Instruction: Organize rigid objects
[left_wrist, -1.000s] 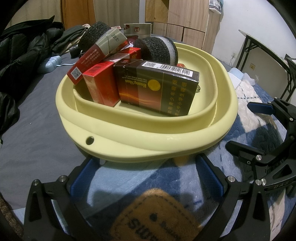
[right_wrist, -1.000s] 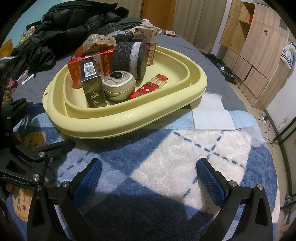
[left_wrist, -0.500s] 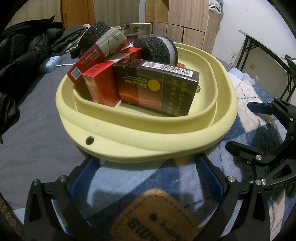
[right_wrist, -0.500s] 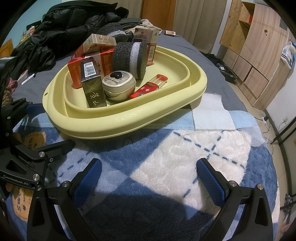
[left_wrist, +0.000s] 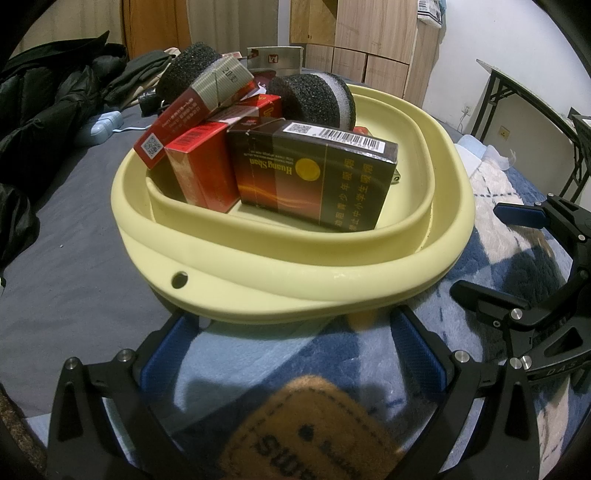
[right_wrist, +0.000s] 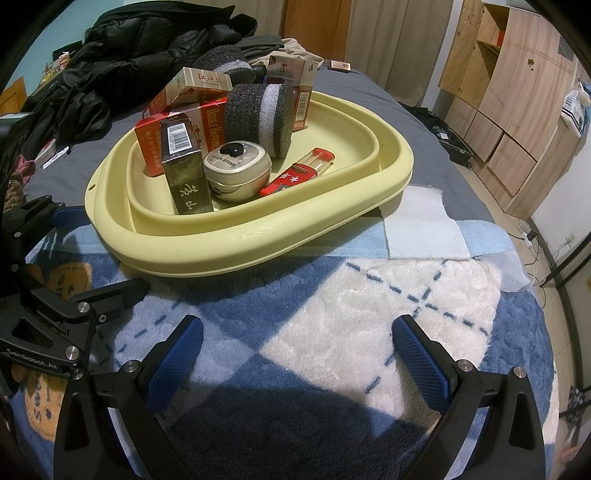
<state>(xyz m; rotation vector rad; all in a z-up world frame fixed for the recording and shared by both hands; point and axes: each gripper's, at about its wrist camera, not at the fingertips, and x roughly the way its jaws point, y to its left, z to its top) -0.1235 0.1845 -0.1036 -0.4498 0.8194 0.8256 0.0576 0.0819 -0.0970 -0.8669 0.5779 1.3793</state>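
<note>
Boxes (left_wrist: 314, 177) in the yellow basin (left_wrist: 295, 280) are likely light, stiff; grasp across flat faces. Both grippers, left gripper (left_wrist: 291, 343) at 6 o'clock and right gripper (right_wrist: 295, 350), stand open, empty.

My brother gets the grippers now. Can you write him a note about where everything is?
Left gripper: open, empty, at the near rim of the yellow basin.
Right gripper: open, empty, over the blue and white blanket.
In the basin: dark box, red boxes, foam rolls, round tin, red tube.
Done: all of these are in the basin.
Left: perhaps tidy the leaning boxes.
</note>
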